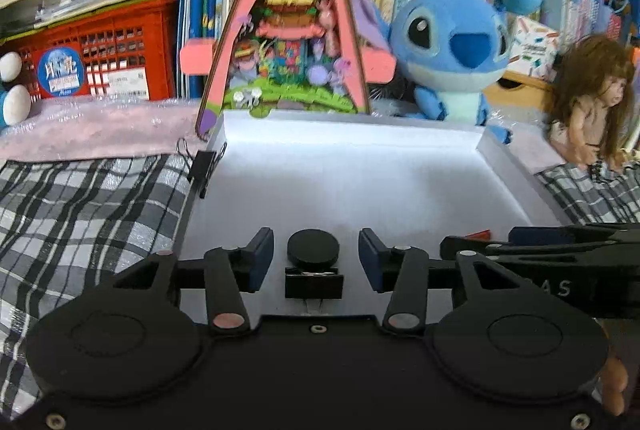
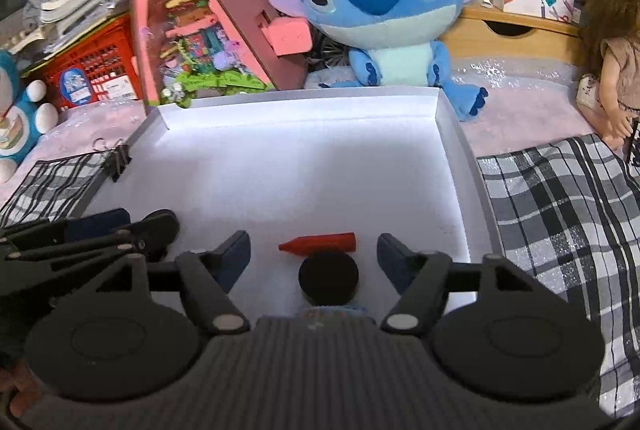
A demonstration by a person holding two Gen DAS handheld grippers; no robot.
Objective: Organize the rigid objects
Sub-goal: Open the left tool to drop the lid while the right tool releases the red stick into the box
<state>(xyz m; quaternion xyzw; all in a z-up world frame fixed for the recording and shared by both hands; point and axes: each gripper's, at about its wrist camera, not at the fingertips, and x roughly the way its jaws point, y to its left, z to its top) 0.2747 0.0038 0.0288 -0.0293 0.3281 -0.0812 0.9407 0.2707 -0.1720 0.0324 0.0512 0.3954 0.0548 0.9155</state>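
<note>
The red cone-tipped crayon (image 2: 318,241) lies on the floor of the shallow white cardboard box (image 2: 452,134), between the spread pads of our right gripper (image 2: 314,254), touching neither. Our left gripper (image 1: 316,256) stands beside it with fingers apart, a small black binder clip (image 1: 314,282) lying between them, unpinched. Another clip (image 1: 202,168) grips the box's left rim, beyond which spreads checked cloth (image 1: 80,198).

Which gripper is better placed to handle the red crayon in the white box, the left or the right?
The right gripper. Its open jaws stand on either side of the red crayon, which lies in the white box. The left gripper faces a black binder clip instead.
</note>
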